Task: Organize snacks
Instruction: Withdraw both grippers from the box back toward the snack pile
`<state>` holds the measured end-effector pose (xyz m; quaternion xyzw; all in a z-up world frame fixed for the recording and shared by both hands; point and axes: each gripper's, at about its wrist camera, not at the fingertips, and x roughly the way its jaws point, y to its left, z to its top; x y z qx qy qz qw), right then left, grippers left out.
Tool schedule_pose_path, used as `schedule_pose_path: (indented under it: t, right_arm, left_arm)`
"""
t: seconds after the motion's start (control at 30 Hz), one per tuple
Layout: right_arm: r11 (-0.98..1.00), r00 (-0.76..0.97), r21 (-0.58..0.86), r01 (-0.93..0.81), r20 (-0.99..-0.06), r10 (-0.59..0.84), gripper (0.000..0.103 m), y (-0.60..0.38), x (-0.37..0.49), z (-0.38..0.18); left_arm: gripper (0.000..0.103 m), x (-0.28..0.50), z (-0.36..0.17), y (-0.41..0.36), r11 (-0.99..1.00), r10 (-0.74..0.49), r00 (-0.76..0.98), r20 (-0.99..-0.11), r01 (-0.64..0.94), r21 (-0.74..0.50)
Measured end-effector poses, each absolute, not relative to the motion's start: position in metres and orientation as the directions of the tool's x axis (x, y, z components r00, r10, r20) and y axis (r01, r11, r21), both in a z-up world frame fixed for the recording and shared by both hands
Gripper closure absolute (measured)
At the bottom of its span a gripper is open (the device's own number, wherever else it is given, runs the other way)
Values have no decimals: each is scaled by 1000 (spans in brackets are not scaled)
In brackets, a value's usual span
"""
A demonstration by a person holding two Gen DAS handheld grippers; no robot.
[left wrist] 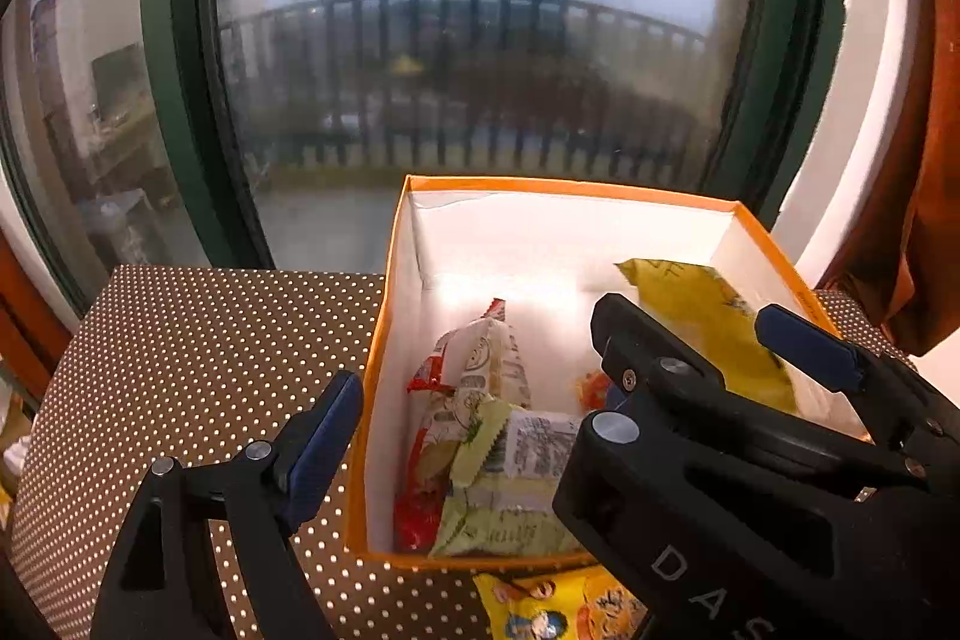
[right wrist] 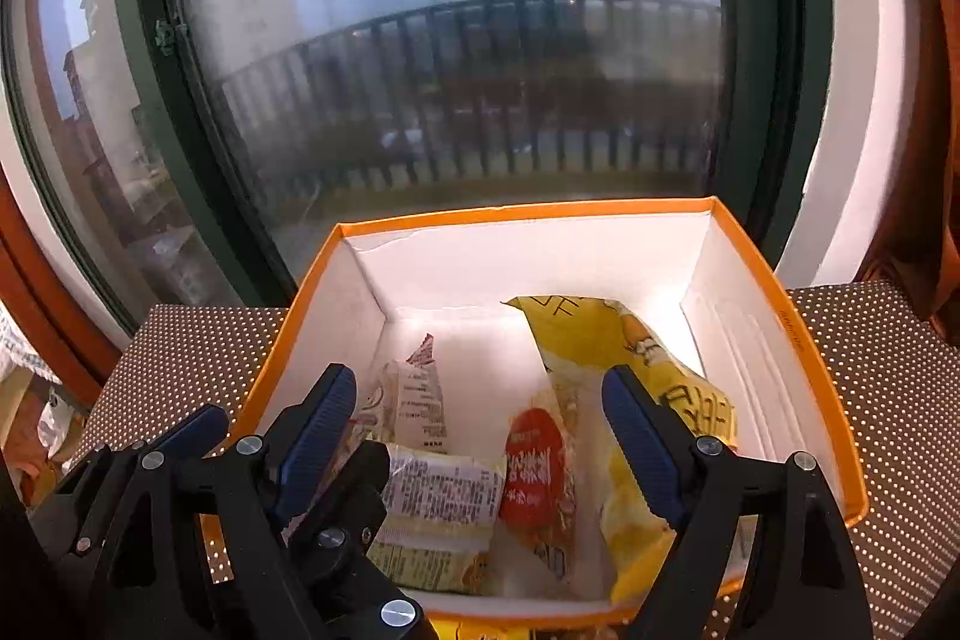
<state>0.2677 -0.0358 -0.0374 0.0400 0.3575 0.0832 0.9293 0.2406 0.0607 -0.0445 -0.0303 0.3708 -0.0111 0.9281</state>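
Note:
An orange box (left wrist: pixel 570 187) (right wrist: pixel 528 211) with a white inside stands on the dotted cloth and holds several snack packets. A yellow packet (left wrist: pixel 708 322) (right wrist: pixel 600 334) leans on its right wall. A red-and-white packet (left wrist: pixel 486 358) and a pale green one (left wrist: pixel 510 496) lie at the left, and a red-labelled packet (right wrist: pixel 534 466) lies in the middle. My right gripper (right wrist: pixel 480 382) (left wrist: pixel 693 316) hangs open over the packets, holding nothing. My left gripper (left wrist: pixel 480 388) is open too. Its left finger (left wrist: pixel 324 430) is outside the box's left wall, and its right finger is hidden behind the right gripper.
A yellow cartoon-printed packet (left wrist: pixel 558 604) lies on the brown dotted cloth (left wrist: pixel 210 340) just in front of the box. A big window with a dark green frame (left wrist: pixel 174 100) stands right behind the table. An orange curtain (left wrist: pixel 918 220) hangs at the right.

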Motion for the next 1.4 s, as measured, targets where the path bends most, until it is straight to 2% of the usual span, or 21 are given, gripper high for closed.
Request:
schedule_pose_path:
  t: [0.6, 0.93, 1.4]
  right_arm:
    - [986, 779, 106, -130, -604, 168, 16, -63, 191, -3]
    - [985, 801, 96, -143, -573, 172, 16, -80, 143, 12]
    - [995, 846, 26, -93, -526, 92, 12, -92, 82, 15]
  left_arm:
    - [16, 154, -8, 26, 997, -75, 784, -616, 47, -62]
    - [10, 109, 6, 4, 992, -126, 803, -583, 112, -60]
    - [5, 56, -1, -9, 991, -124, 836, -535, 129, -29]
